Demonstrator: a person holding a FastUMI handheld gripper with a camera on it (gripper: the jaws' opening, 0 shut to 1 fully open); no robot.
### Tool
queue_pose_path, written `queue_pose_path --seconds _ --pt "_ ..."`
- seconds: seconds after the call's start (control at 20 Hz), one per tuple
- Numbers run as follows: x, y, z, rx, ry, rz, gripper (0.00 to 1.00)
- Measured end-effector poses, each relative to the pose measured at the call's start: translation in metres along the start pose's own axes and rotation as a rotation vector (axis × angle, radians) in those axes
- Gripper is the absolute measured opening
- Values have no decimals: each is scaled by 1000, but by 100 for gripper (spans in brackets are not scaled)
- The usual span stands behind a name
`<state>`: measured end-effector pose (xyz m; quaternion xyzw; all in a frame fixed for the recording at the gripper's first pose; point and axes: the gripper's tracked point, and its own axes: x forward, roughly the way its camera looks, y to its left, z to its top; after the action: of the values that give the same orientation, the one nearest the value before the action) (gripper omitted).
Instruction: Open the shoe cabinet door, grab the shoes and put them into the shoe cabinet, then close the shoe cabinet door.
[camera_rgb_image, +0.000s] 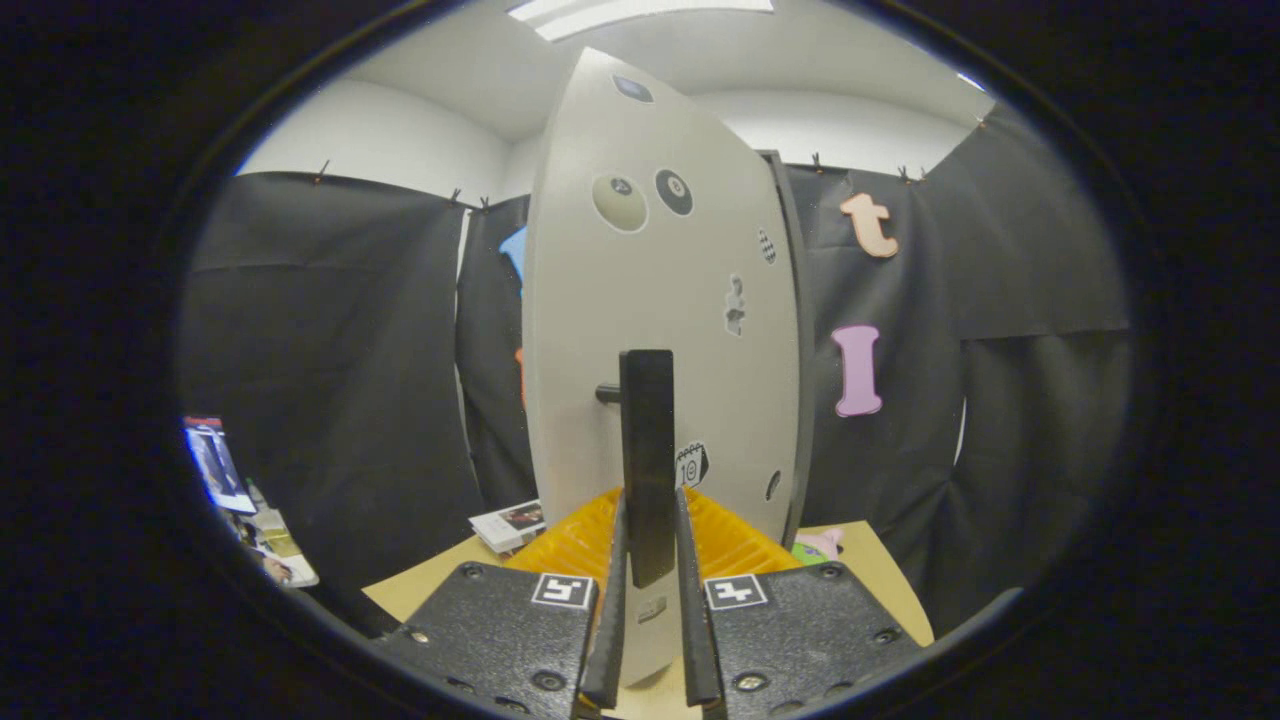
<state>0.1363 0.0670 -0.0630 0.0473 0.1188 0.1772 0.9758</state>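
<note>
The pale grey shoe cabinet door (650, 300) stands right ahead of me, tall and dotted with small round and odd-shaped stickers. A black vertical bar handle (647, 450) sticks out from it on a short stub. My gripper (650, 560) is shut on that handle, with both fingers (612, 600) pressed against its lower end. The cabinet's dark edge (795, 340) runs along the door's right side. The shoes are hidden from me.
The cabinet rests on a tan table (440, 585). An orange ribbed tray (585, 535) sits just beyond my fingers at the door's foot. A small booklet (510, 525) lies left of the door, a pink and green toy (820, 545) right of it. Papers (245, 505) lie far left.
</note>
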Motion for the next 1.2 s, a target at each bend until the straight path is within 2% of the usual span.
queue_pose_path --seconds 0.2,0.45,0.55,0.65,0.85,0.9,0.95,1.0,1.05,1.2 --pt "-4 -15 1 -2 -19 -48 28" --pt "-10 -42 2 -31 -31 -156 27" --pt "-17 -53 6 -24 -43 -227 27" --pt "-21 -70 12 -46 -76 -311 22" --pt "-37 -91 24 -43 -180 -408 21" --pt "-34 -81 25 -30 -193 -368 23" --pt "-31 -69 22 -19 -187 -312 26" --pt "-29 -62 16 -16 -170 -278 41" --pt "-30 -56 11 -17 -159 -249 47" --pt "-33 -48 1 -56 -122 -215 86"
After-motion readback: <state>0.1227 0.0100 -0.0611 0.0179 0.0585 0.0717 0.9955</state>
